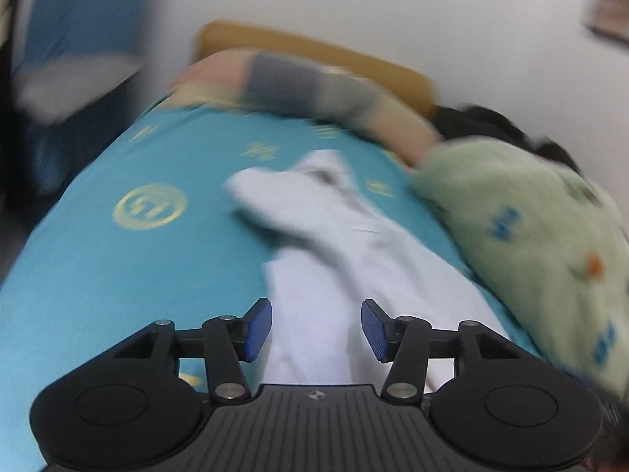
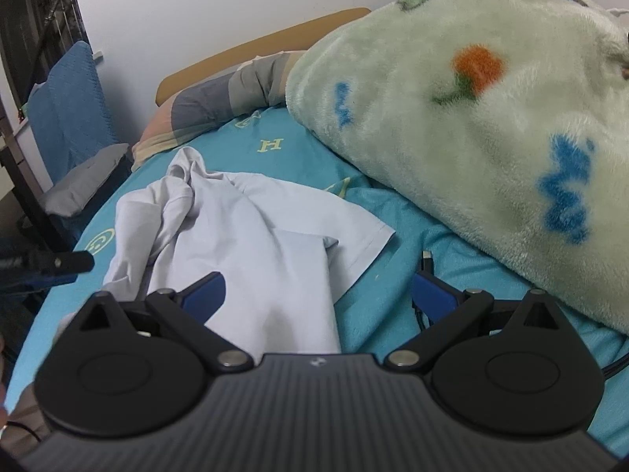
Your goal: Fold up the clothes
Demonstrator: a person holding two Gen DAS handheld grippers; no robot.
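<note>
A pale white shirt (image 2: 251, 236) lies crumpled on a teal bedsheet (image 2: 393, 216). In the blurred left wrist view the shirt (image 1: 334, 244) runs from the bed's middle down between my fingers. My left gripper (image 1: 316, 330) is open over the shirt's near end, with nothing held. My right gripper (image 2: 318, 299) is open wide just above the shirt's near edge, empty. The other gripper's tip (image 2: 74, 261) shows at the left of the right wrist view.
A fluffy green blanket (image 2: 491, 137) is heaped on the bed's right side. A striped pillow (image 2: 220, 102) lies by the wooden headboard (image 2: 255, 47). A black cable with a plug (image 2: 426, 257) lies on the sheet beside the shirt. A blue chair (image 2: 67, 106) stands left of the bed.
</note>
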